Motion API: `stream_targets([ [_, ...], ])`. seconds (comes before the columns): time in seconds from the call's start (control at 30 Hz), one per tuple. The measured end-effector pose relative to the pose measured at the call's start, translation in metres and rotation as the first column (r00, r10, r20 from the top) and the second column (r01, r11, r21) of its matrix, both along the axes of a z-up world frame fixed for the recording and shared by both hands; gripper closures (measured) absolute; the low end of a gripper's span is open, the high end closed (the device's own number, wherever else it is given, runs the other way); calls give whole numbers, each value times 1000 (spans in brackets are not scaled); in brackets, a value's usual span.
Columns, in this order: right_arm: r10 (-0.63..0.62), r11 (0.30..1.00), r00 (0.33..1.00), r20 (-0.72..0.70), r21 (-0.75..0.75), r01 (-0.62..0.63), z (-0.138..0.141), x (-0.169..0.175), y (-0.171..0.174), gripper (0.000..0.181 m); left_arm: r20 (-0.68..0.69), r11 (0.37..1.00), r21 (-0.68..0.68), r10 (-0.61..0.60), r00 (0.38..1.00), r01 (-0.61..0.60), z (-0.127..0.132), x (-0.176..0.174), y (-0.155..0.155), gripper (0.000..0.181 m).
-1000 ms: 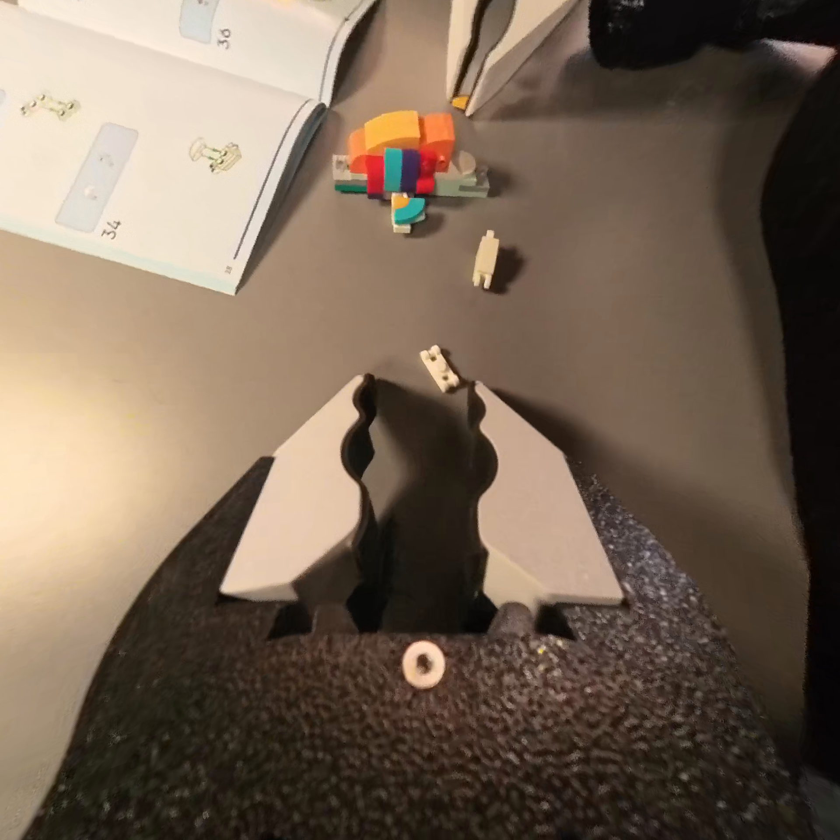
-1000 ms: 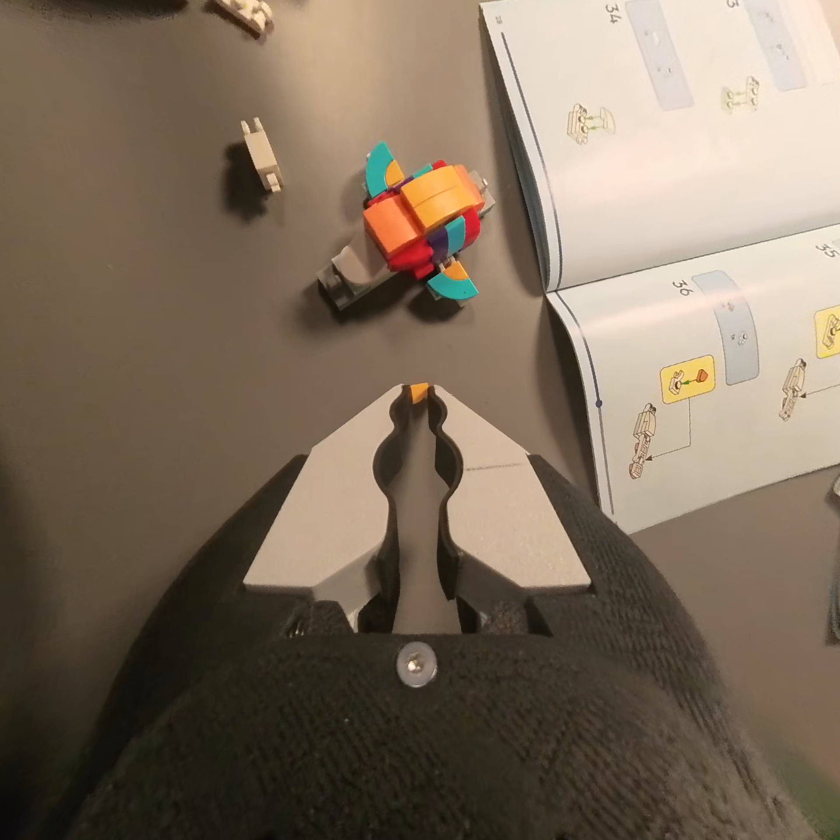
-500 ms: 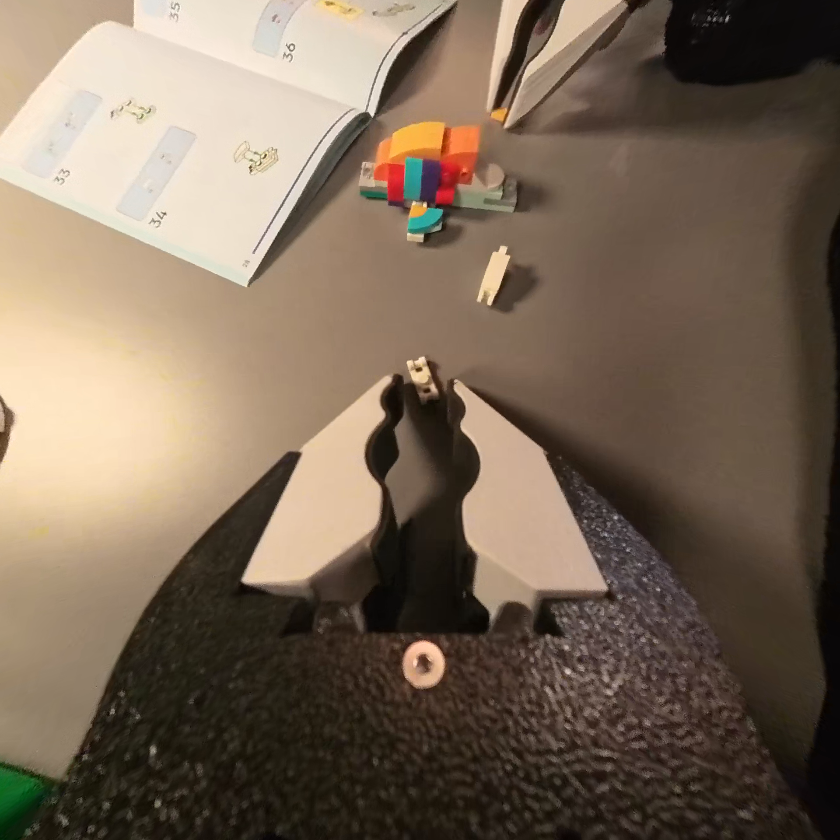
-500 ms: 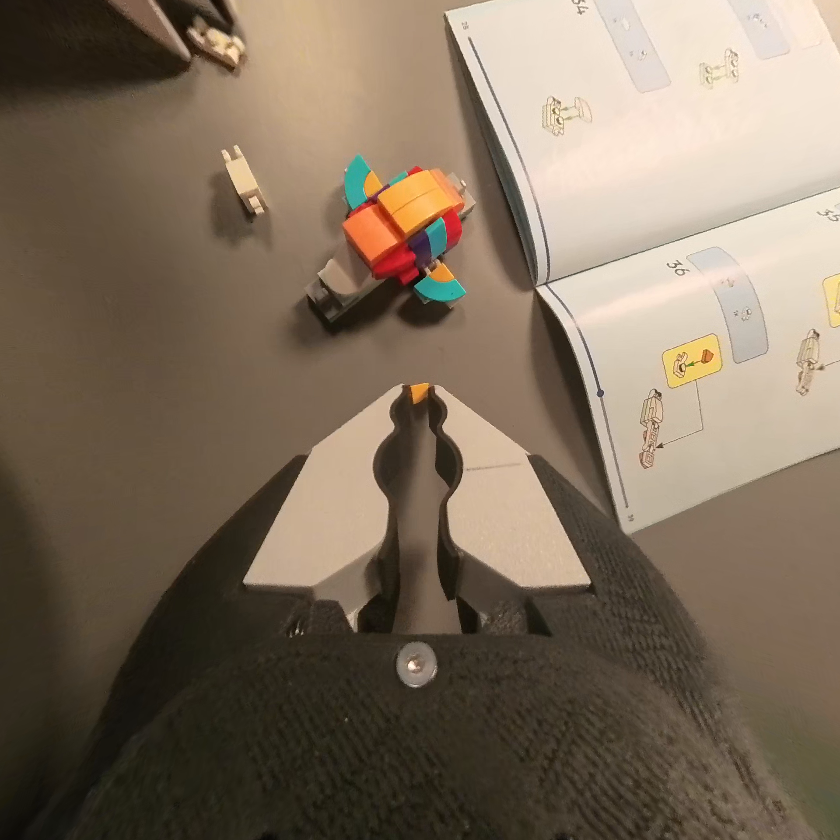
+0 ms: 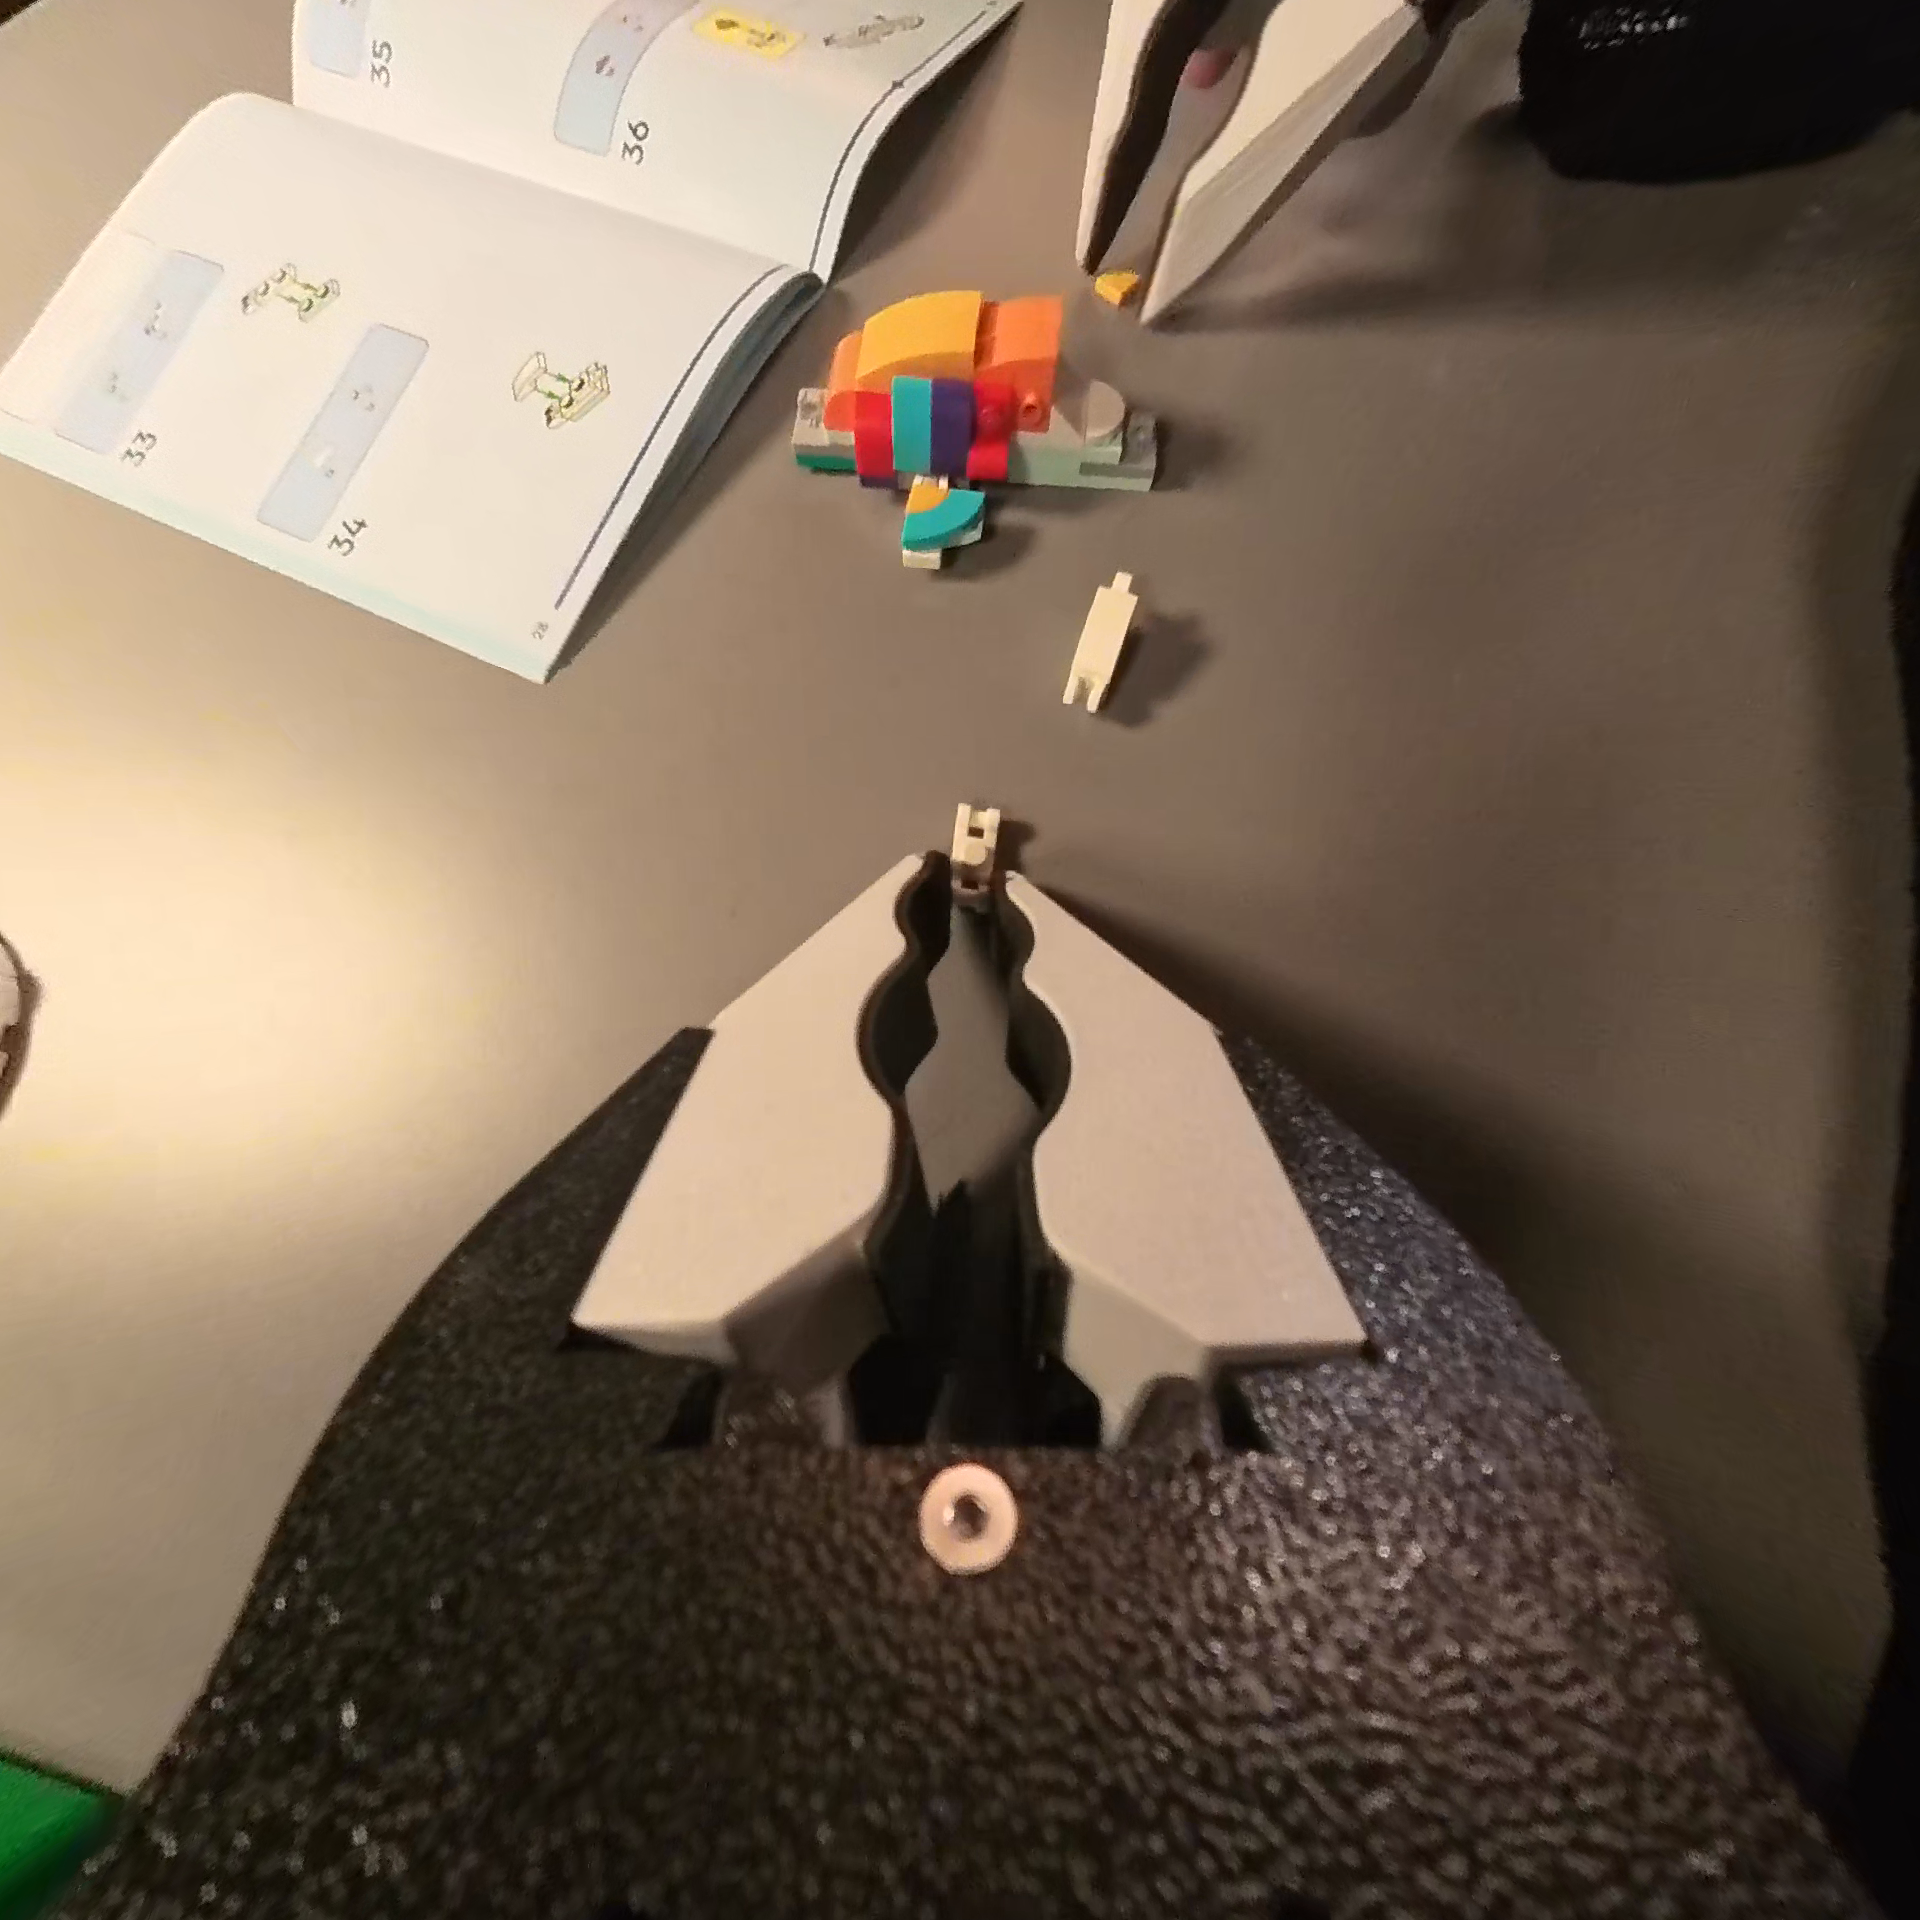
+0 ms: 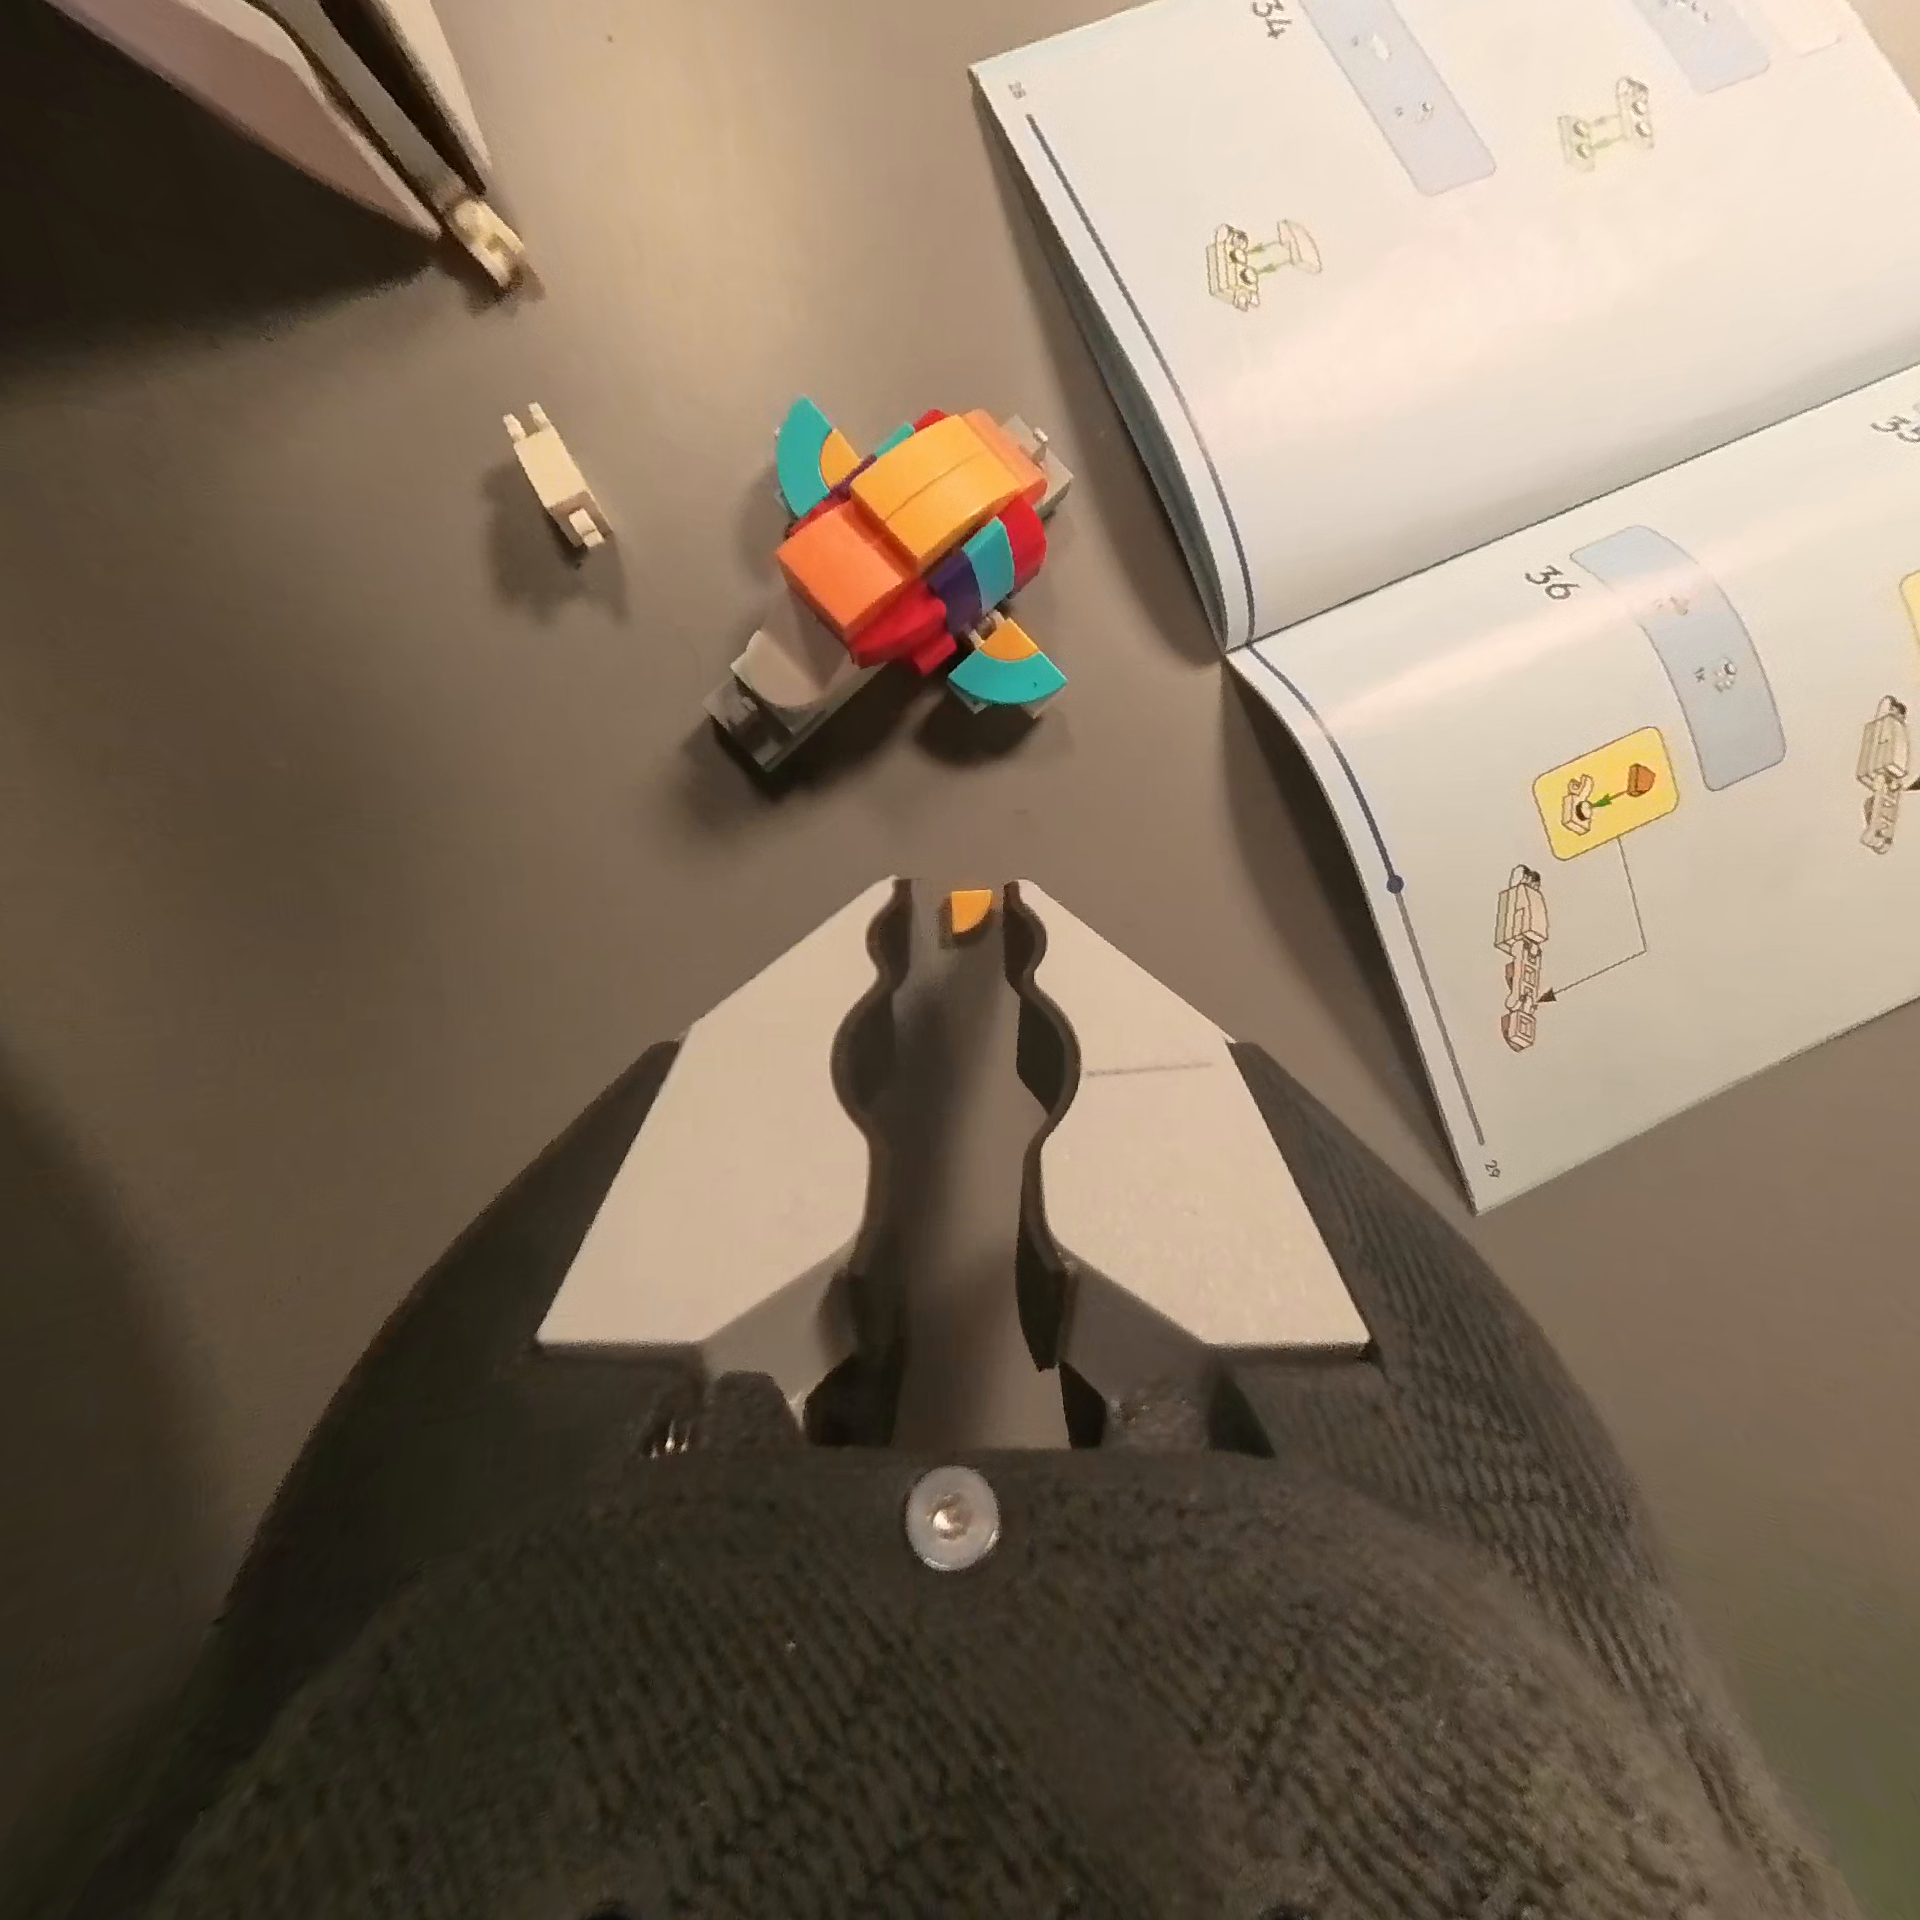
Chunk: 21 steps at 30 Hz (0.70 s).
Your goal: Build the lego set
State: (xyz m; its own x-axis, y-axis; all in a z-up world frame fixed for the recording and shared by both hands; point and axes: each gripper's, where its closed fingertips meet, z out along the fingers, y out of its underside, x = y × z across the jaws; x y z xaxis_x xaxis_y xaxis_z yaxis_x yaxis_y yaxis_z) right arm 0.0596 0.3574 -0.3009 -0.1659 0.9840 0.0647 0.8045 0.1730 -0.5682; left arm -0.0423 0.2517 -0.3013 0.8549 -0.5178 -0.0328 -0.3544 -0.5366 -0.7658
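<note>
Left claw [image 5: 977, 878] is pinched on a tiny cream clip piece [image 5: 977, 836], long axis at 12 o'clock; right claw [image 6: 961, 899] sits slightly open around the orange bit [image 6: 966, 907], build [image 6: 904, 582] at 12

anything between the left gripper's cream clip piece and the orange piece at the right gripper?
Yes. The left gripper pinches the cream clip piece. Between it and the orange piece in the right gripper's open tips lie a loose cream piece and the colourful model. A straight path along the table crosses both.
</note>
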Motion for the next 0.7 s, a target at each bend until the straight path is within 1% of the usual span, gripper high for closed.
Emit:
stream_targets([
  [0.03, 2, 1000, 1000, 0, -10, -2, 0, 1, -1, 164, -4, 1000, 0, 1, 1000, -2, 0, 0, 0, 176],
  [0.27, 16, 998, 1000, 0, -64, -16, -1, 8, -8, 162, -22, 999, 30, 12, 1000, -12, 7, 0, 3, 176],
  [0.33, 13, 998, 1000, -5, -60, -13, 0, 9, -7, 162, -25, 999, 37, 13, 1000, -12, 10, 0, 4, 176],
  [0.5, 10, 998, 998, -61, -61, -14, 1, 7, -1, 162, -26, 998, 51, -23, 999, 24, 19, 4, 7, 176],
  [0.63, 0, 991, 995, -104, -130, -14, 5, 4, -4, 163, -33, 997, 61, -40, 999, 42, 25, 6, 10, 176],
  [0.7, -12, 992, 994, -110, -128, -2, 5, 3, -2, 165, -32, 997, 65, -41, 999, 43, 27, 6, 11, 176],
])
